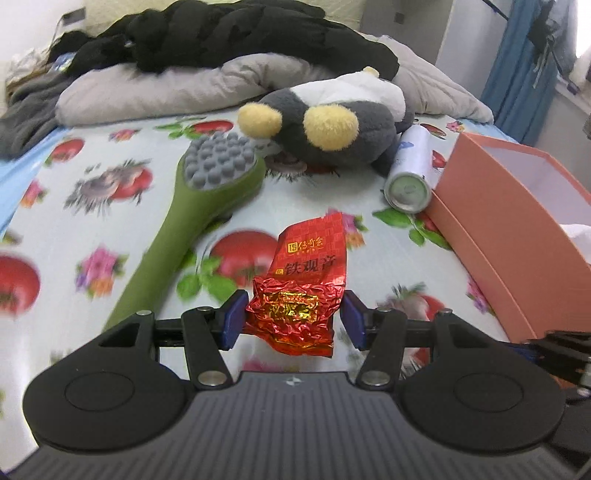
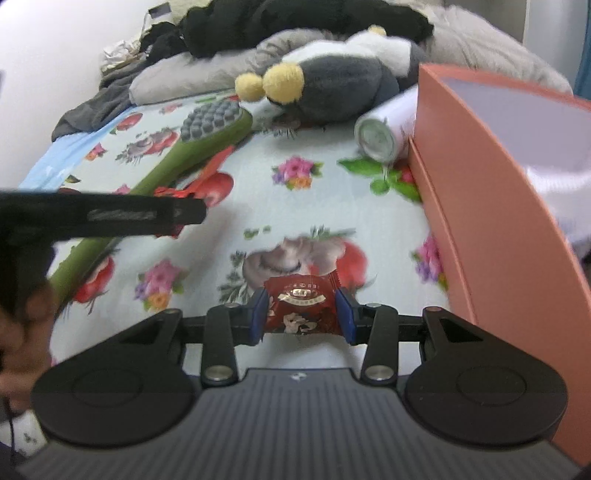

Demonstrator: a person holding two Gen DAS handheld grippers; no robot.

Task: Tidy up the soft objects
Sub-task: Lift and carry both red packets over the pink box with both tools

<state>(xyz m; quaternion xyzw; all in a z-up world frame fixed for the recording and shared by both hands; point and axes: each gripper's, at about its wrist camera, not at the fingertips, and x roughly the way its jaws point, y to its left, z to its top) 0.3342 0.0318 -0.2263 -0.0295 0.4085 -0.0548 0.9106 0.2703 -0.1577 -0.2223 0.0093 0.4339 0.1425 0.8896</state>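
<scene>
Pink box [image 2: 491, 177] cut off right; contents unclear.

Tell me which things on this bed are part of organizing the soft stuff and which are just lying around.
In the job:
- red foil tea packet, between the left gripper pads
- dark red snack sachet, held in the right gripper
- plush penguin
- pink box

Lying about:
- green massage brush
- white can
- grey quilt
- black clothing
</scene>
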